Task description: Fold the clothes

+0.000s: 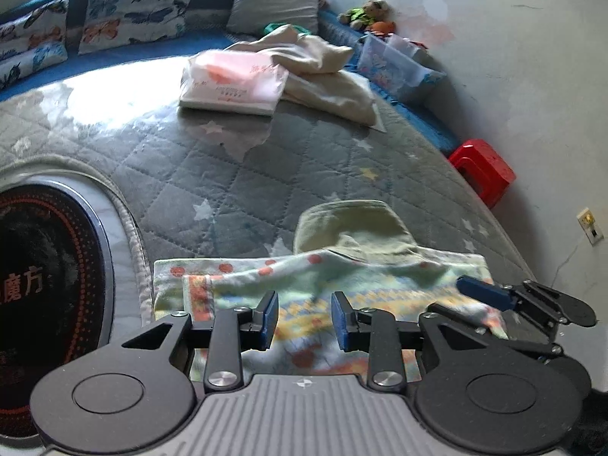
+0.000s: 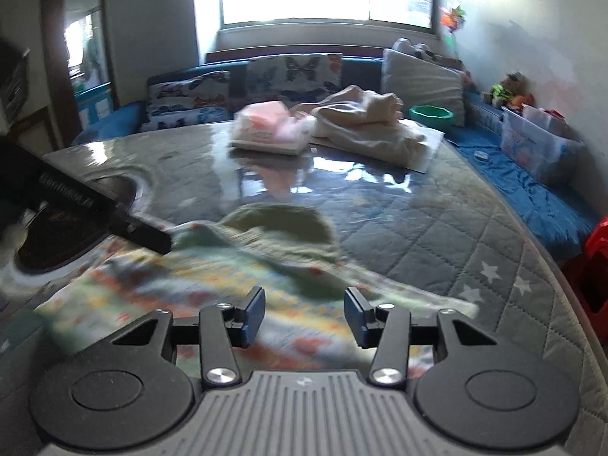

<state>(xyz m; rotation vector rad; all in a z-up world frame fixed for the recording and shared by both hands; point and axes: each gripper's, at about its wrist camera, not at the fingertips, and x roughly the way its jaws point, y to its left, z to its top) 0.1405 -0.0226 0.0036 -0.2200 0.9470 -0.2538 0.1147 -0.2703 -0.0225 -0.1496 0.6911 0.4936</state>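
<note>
On quilted table (image 1: pixel 235 174) — patterned garment (image 1: pixel 342 277) | both tongs gaping, empty

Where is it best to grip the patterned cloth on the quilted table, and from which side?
Probably grip the patterned cloth at its right near corner. Come from the near table edge, low and flat. That corner seems to lie loose and single-layered, while the middle bunches under the folded green part.

Left gripper (image 1: pixel 304 321) angled downward, jaws parted, nothing pinched. Right gripper (image 2: pixel 304 315) angled downward too, jaws parted wider, nothing between pads.
</note>
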